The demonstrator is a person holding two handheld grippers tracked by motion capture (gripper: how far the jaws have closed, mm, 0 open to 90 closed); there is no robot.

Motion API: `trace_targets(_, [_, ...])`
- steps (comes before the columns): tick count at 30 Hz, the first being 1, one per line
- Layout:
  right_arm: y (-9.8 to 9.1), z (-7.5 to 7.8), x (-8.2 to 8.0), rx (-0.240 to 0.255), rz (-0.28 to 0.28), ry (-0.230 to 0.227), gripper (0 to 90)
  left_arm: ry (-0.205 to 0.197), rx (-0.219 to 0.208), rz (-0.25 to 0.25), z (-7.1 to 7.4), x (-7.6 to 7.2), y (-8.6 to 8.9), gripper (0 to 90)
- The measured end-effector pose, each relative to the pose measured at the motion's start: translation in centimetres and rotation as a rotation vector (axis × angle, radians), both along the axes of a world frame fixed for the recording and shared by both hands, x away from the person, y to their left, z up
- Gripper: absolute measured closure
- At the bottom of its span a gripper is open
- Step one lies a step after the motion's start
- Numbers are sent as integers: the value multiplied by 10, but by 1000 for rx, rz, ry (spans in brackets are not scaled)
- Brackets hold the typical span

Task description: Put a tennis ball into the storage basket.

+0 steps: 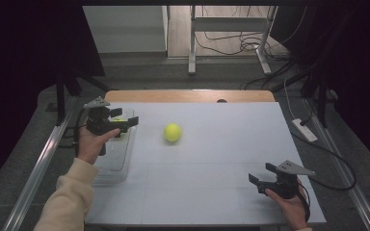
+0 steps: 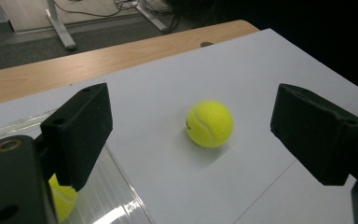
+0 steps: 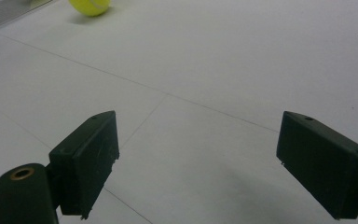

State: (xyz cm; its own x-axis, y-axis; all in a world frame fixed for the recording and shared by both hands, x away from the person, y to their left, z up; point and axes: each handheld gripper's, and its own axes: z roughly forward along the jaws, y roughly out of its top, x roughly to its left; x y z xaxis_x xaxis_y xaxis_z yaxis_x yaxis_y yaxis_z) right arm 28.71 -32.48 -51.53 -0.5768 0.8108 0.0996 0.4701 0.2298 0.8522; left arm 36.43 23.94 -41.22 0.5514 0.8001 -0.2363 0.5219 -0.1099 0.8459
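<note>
The left tongs (image 1: 131, 120) stand apart with nothing between the 2 black jaws, held above the clear plastic rectangular bin (image 1: 118, 166) at the left edge of the desk (image 1: 212, 183). In the left gripper view those jaws frame the yellow-green felt tennis ball (image 2: 210, 123), which lies on the bare white desk top, well apart from both jaws and just beyond the bin's right wall. A second yellow-green tennis ball (image 2: 61, 203) lies inside the bin, partly hidden behind the left jaw.

The right tongs (image 1: 262, 177) also stand apart and empty, low over the near right corner of the desk, held in the person's right hand (image 1: 294, 207). In the right gripper view the loose ball sits far off at the top left edge.

In the high view that ball rests near the middle of the desk, between the 2 tongs but closer to the left pair.
</note>
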Motion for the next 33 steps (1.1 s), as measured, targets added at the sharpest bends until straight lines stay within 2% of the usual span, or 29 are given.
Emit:
trace_targets(19, [0, 0, 0, 3, 3, -3, 126, 6, 34, -81, -1, 2, -38, 137])
trace_targets(33, [0, 1, 0, 6, 7, -7, 125, 14, 57, -108, -4, 8, -56, 137])
